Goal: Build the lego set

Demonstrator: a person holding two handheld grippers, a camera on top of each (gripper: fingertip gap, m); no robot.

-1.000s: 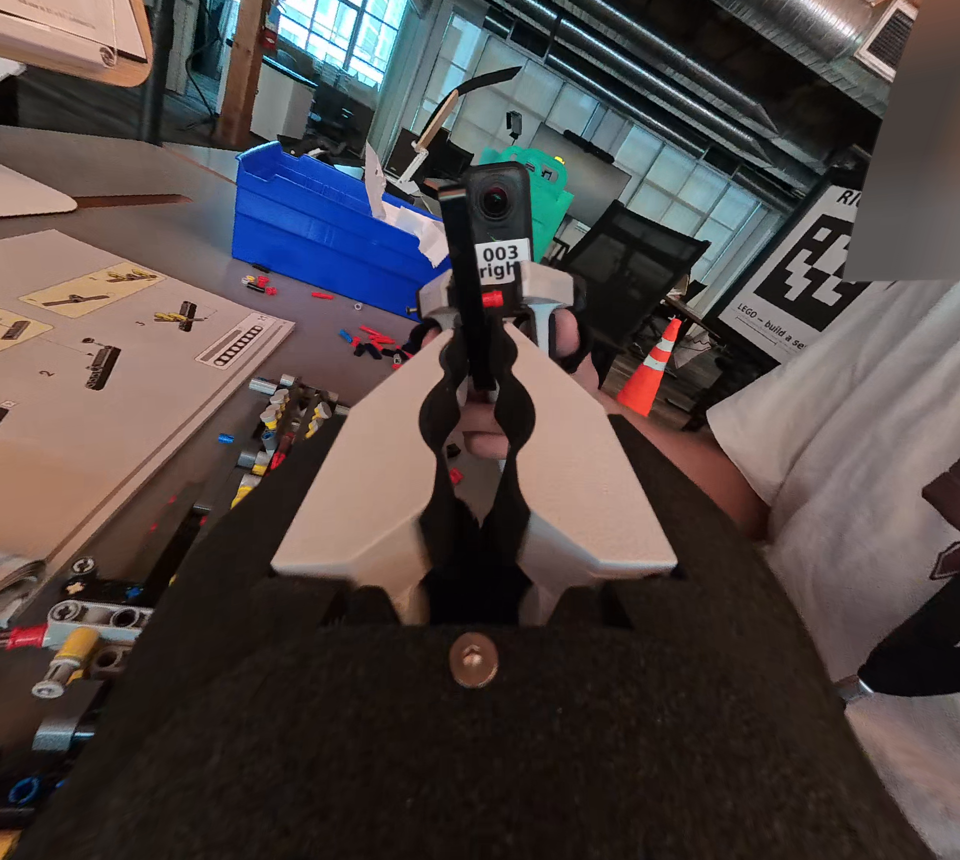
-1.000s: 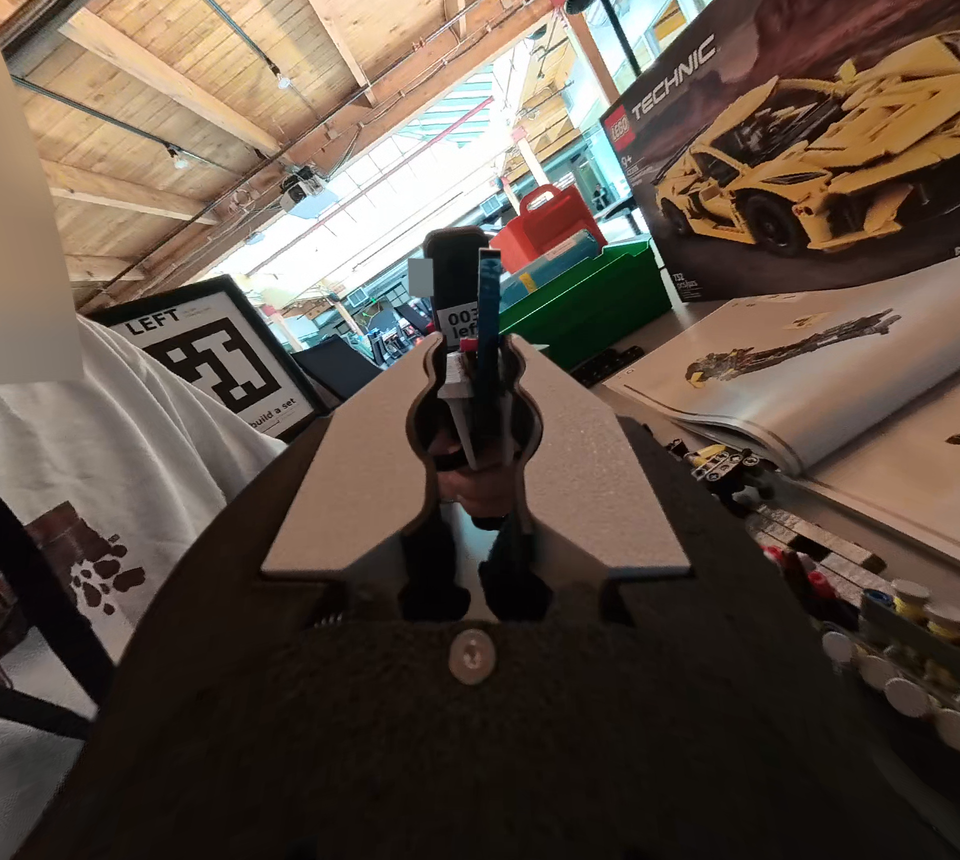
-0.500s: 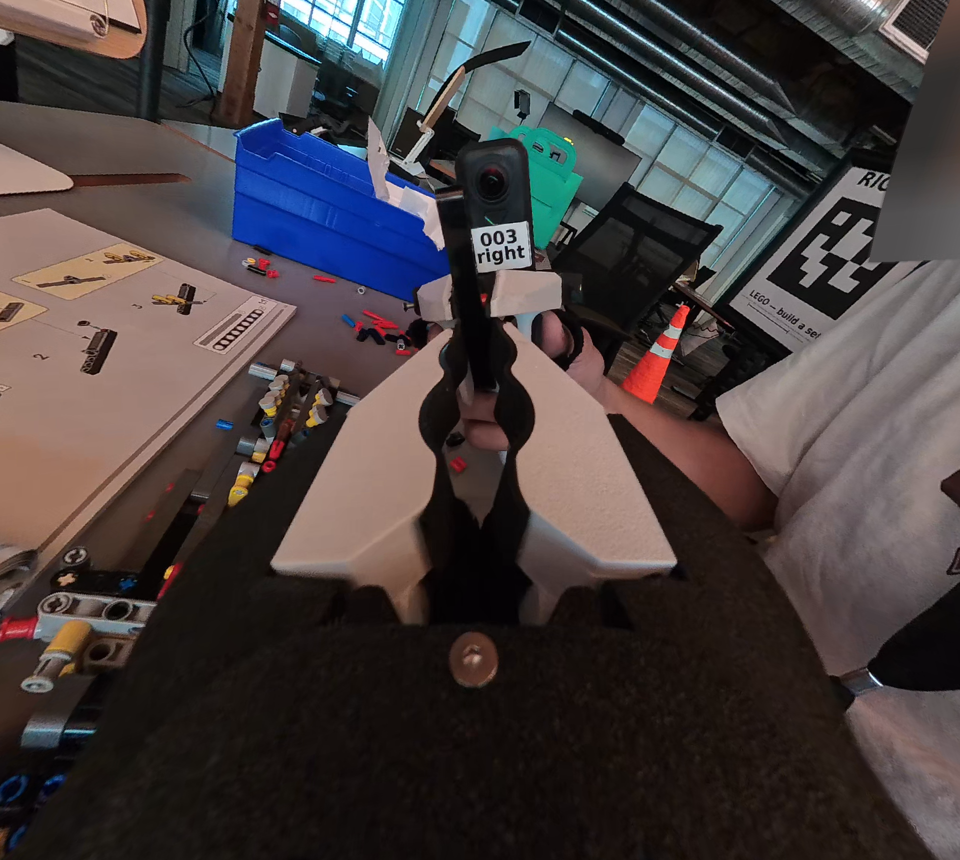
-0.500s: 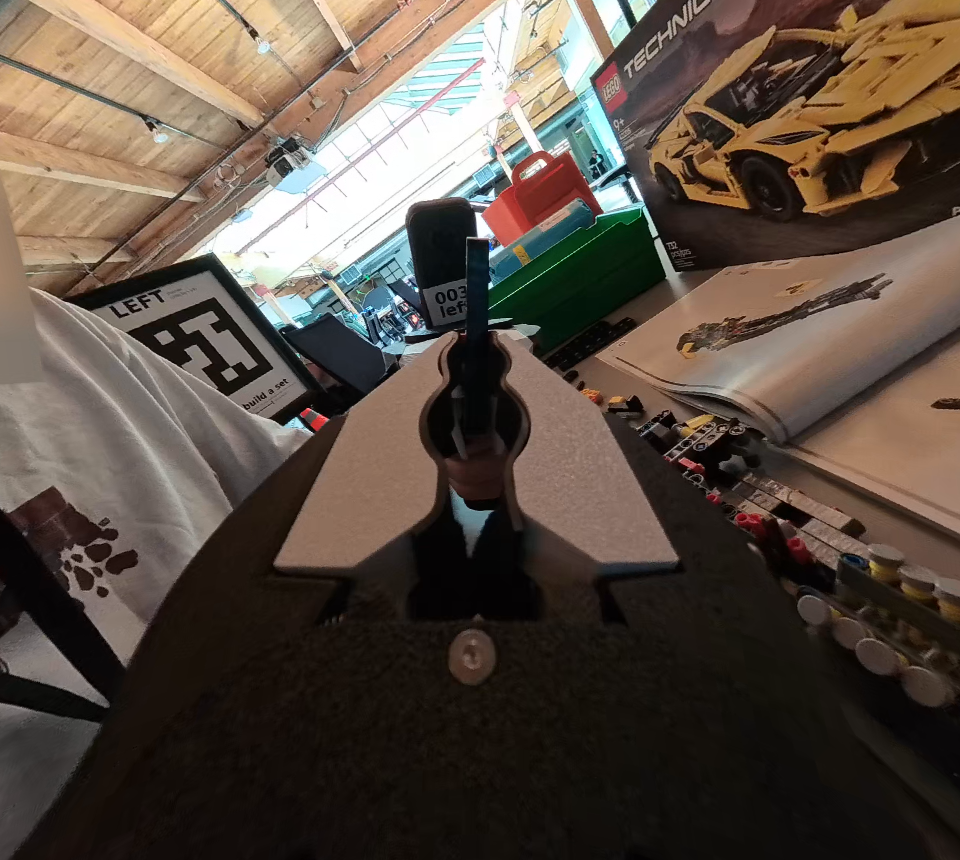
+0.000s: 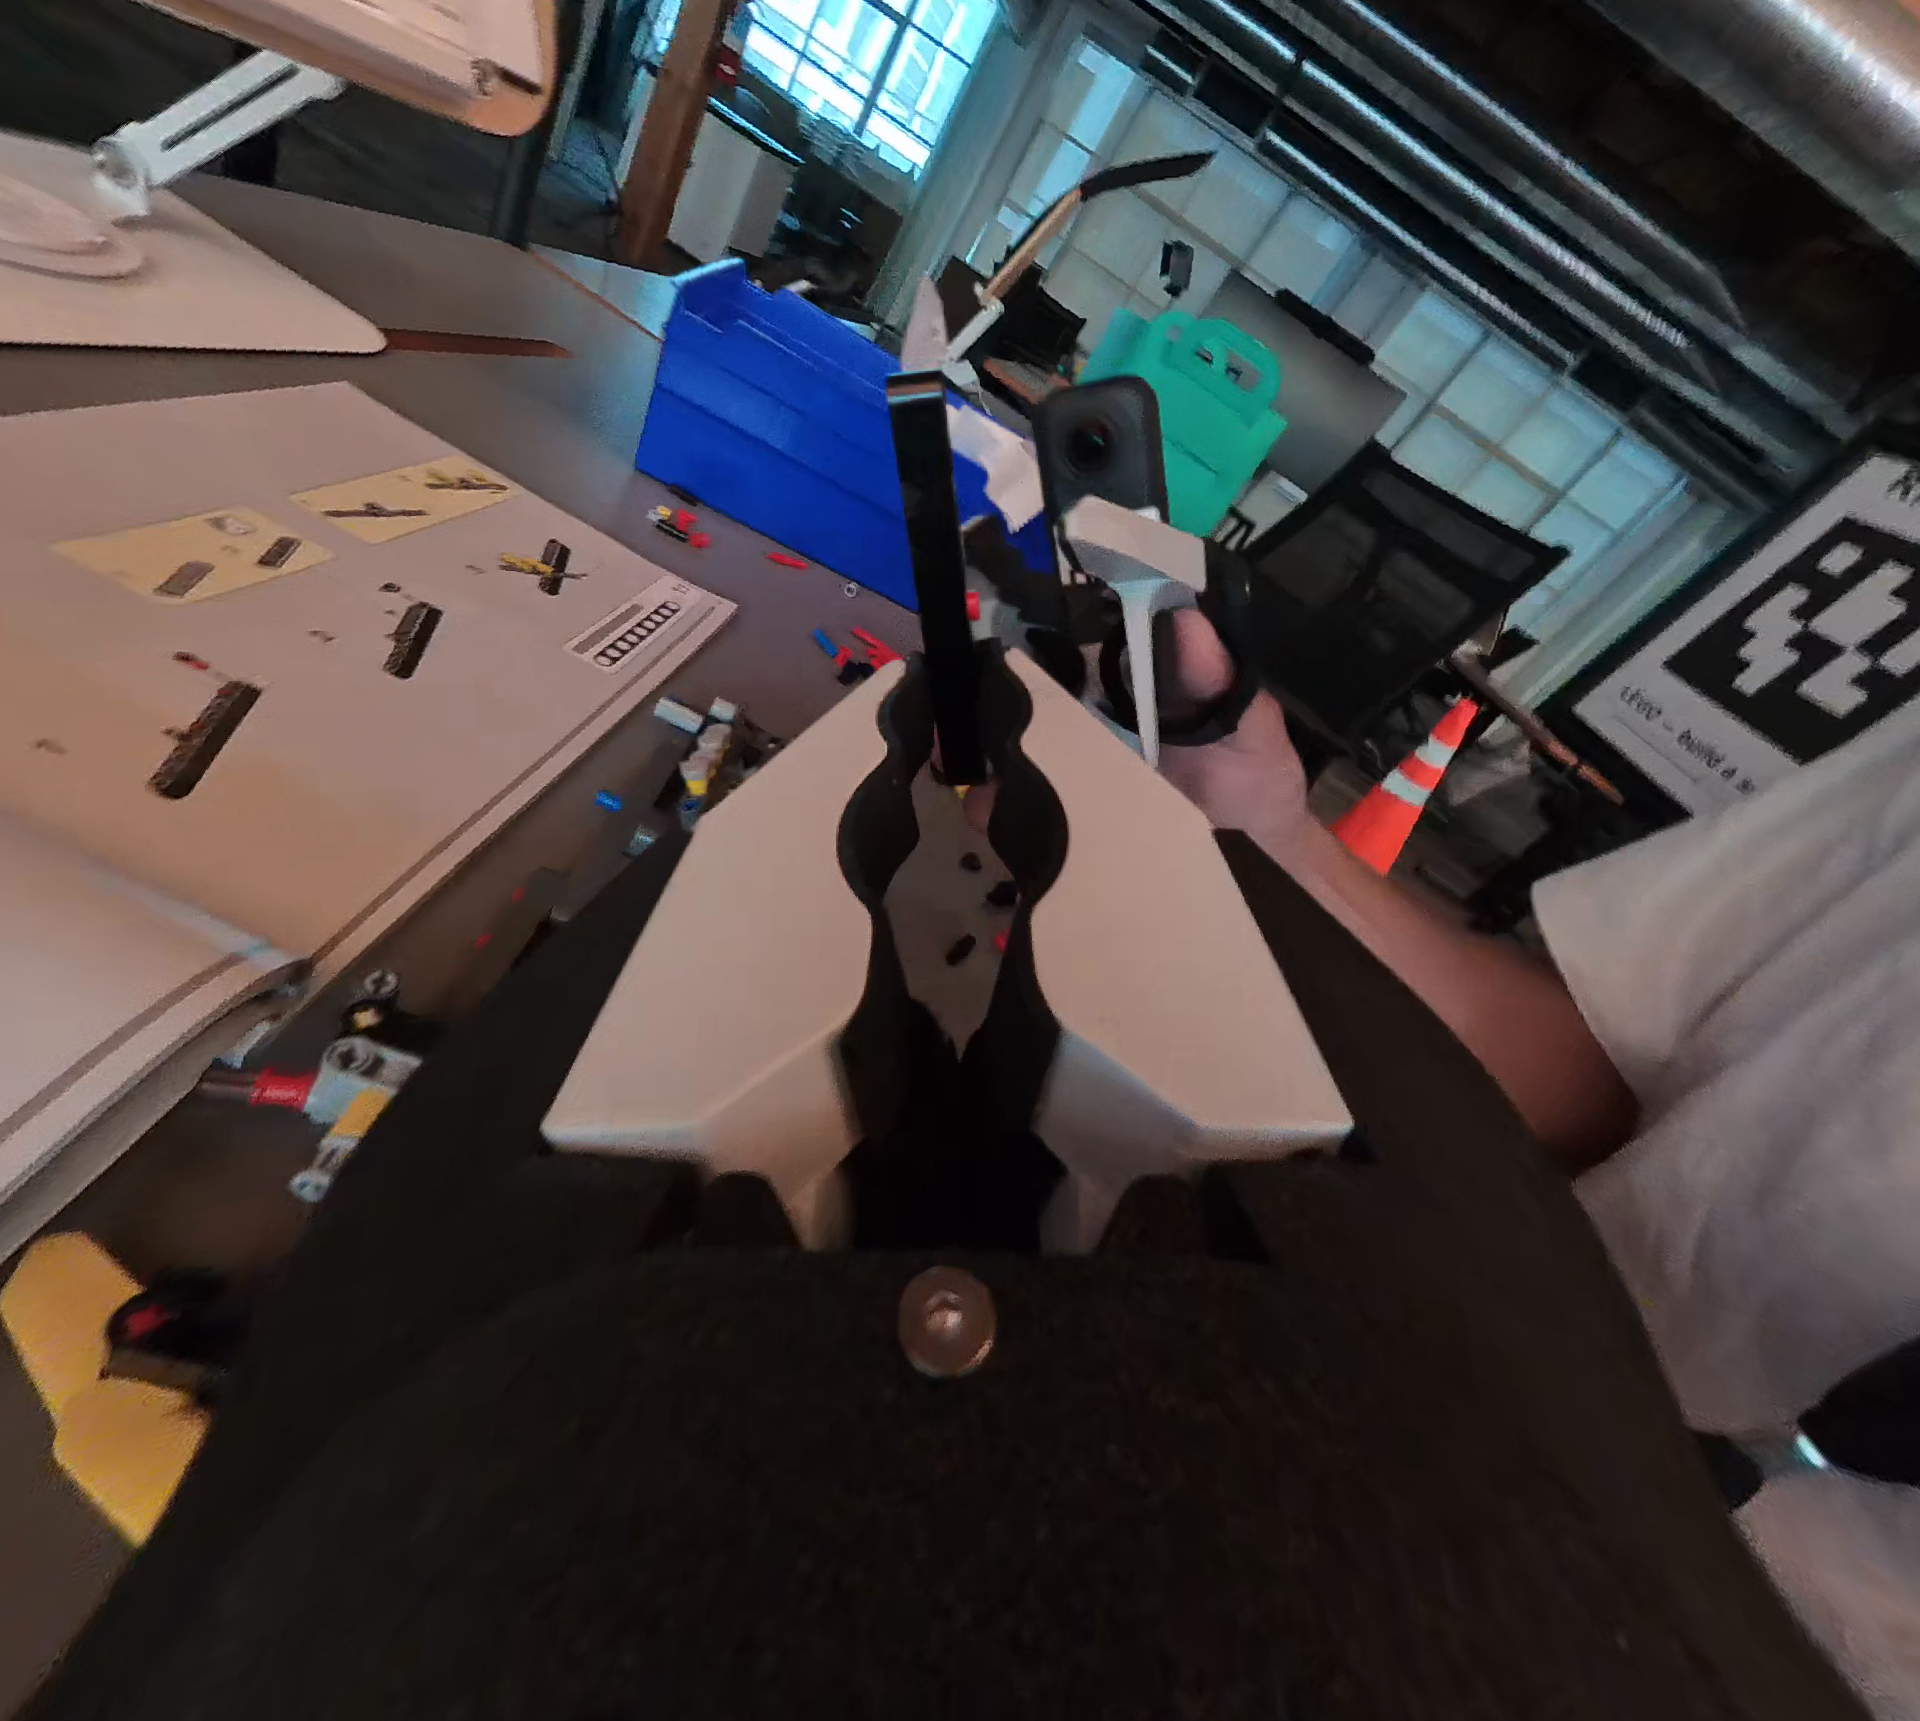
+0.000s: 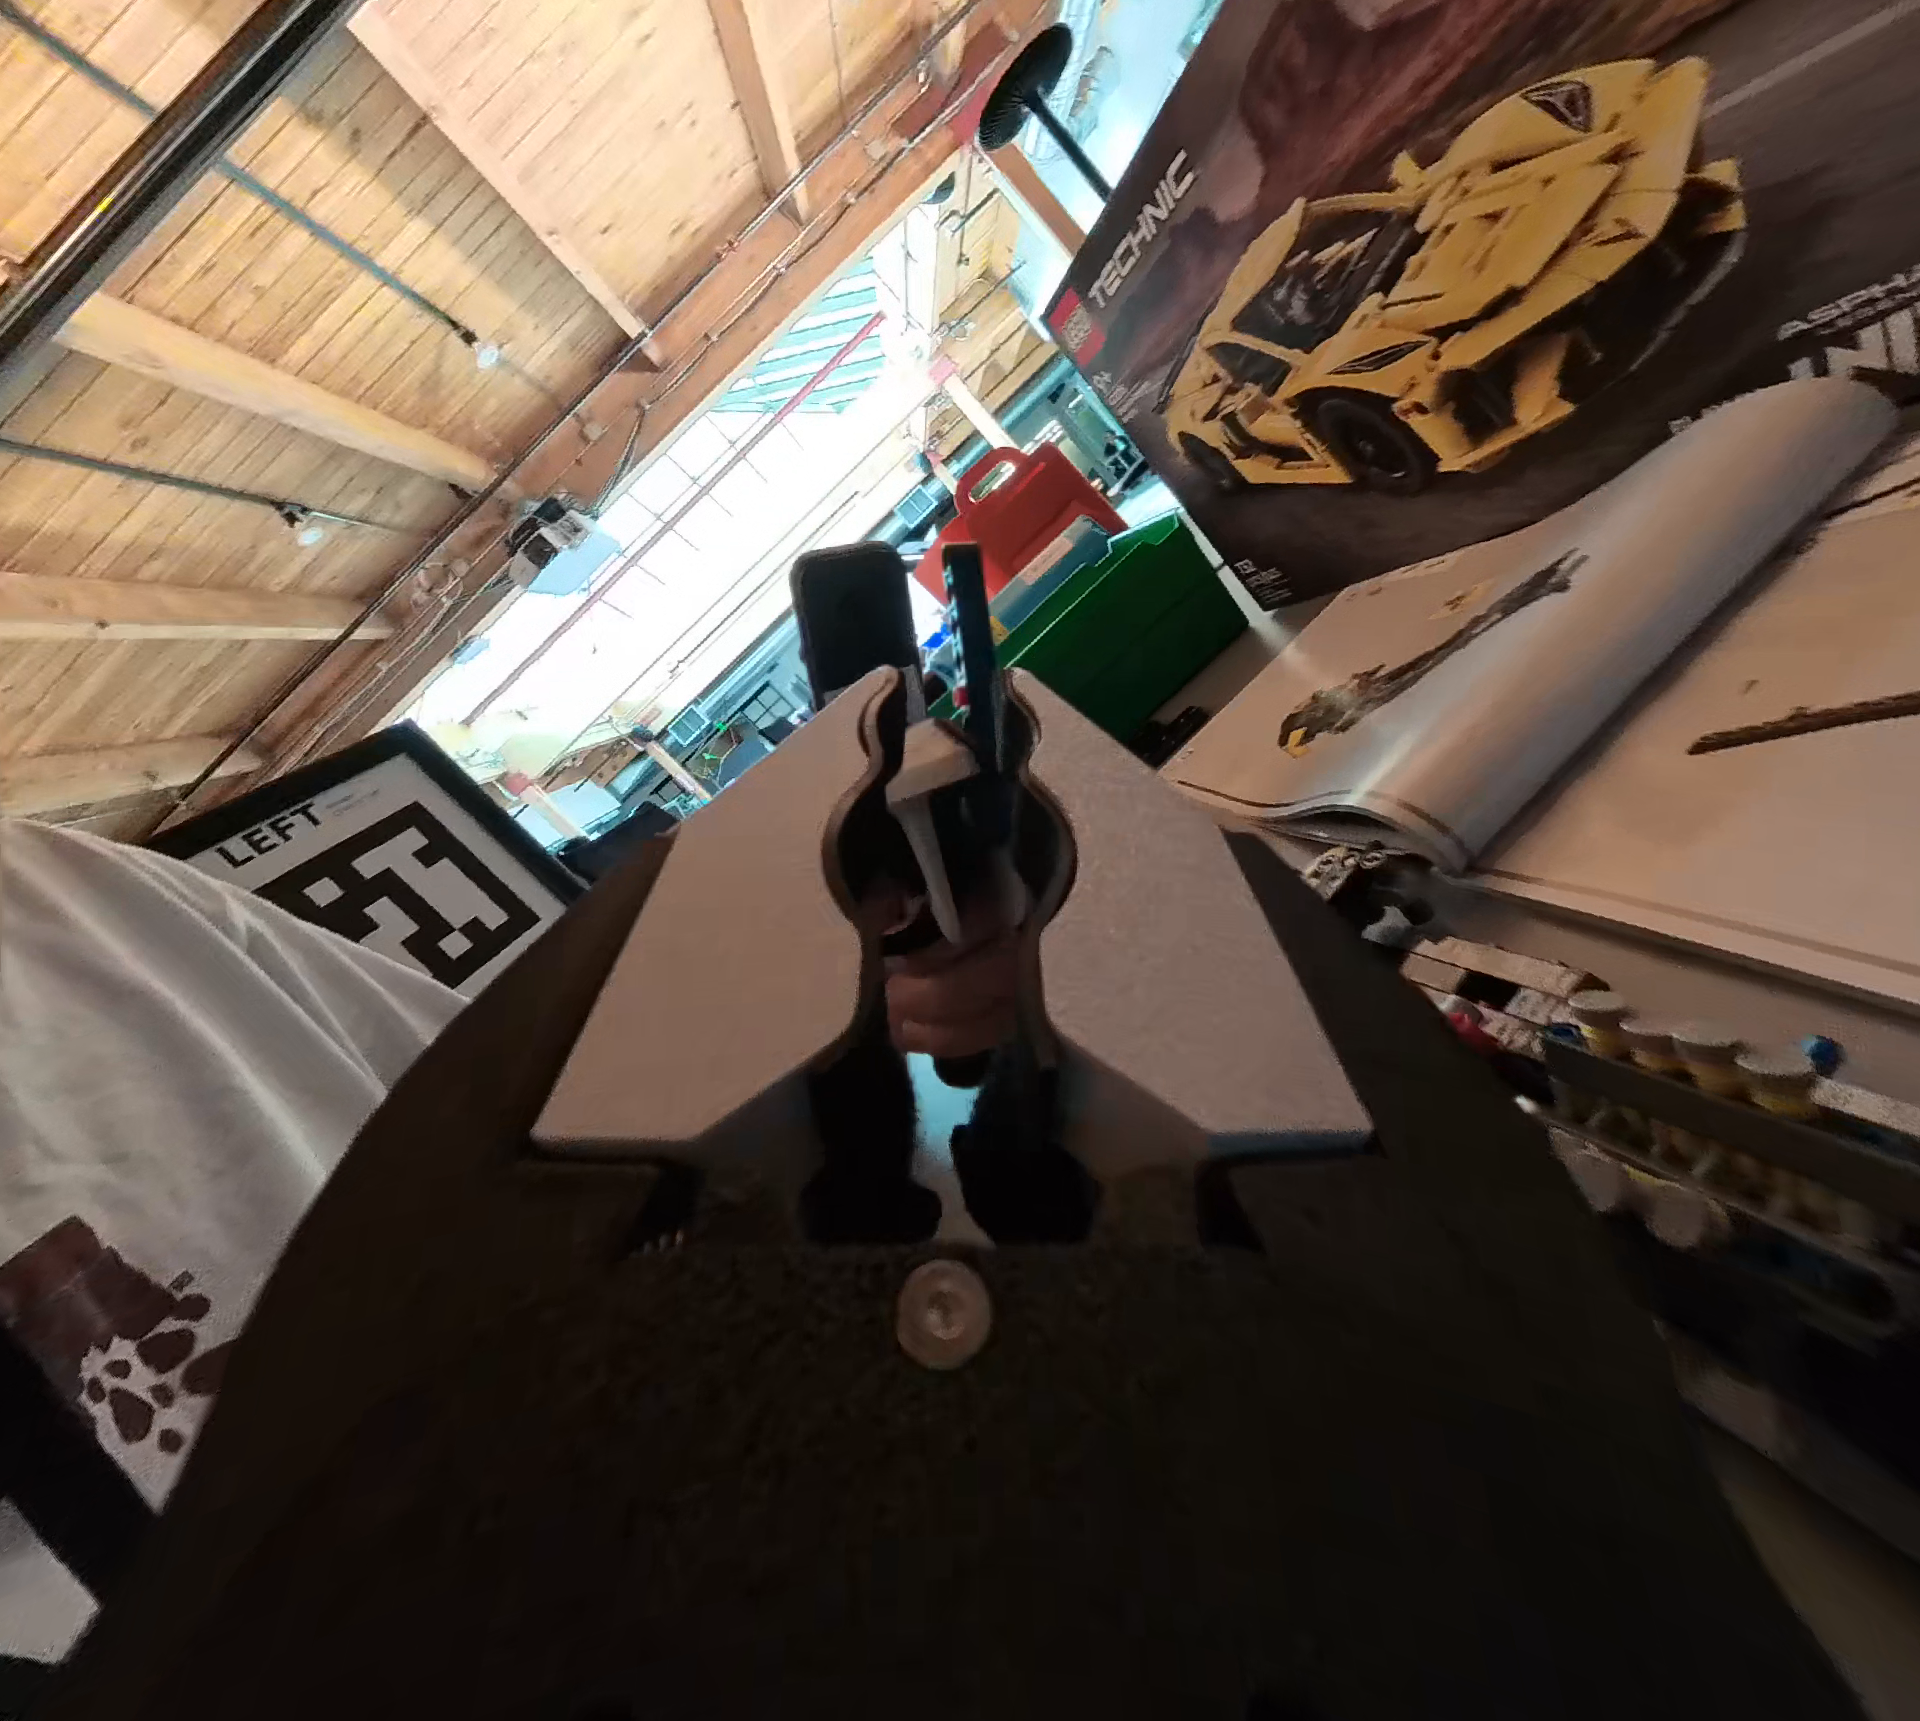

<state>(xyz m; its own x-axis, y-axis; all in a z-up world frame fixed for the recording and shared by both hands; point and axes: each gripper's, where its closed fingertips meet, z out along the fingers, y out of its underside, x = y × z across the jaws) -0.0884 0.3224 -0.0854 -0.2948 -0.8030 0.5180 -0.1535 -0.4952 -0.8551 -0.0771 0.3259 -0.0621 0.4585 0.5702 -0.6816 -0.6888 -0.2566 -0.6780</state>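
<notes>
Both grippers are raised above the table: the left gripper (image 5: 956,736) pinches a black beam (image 5: 935,591) standing upright past its tips, the right gripper (image 6: 951,736) clamps a blue beam (image 6: 977,653) likewise

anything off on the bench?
Small red and blue lego pins lie scattered loose on the table beside the blue bin, not inside it. Nothing looks damaged.

Colours and patterns on the bench

Blue bin (image 5: 769,435), green bin (image 6: 1122,622) and yellow car on box (image 6: 1455,289) are showing; black-and-white checker sign (image 5: 1808,632) is standing behind.
</notes>
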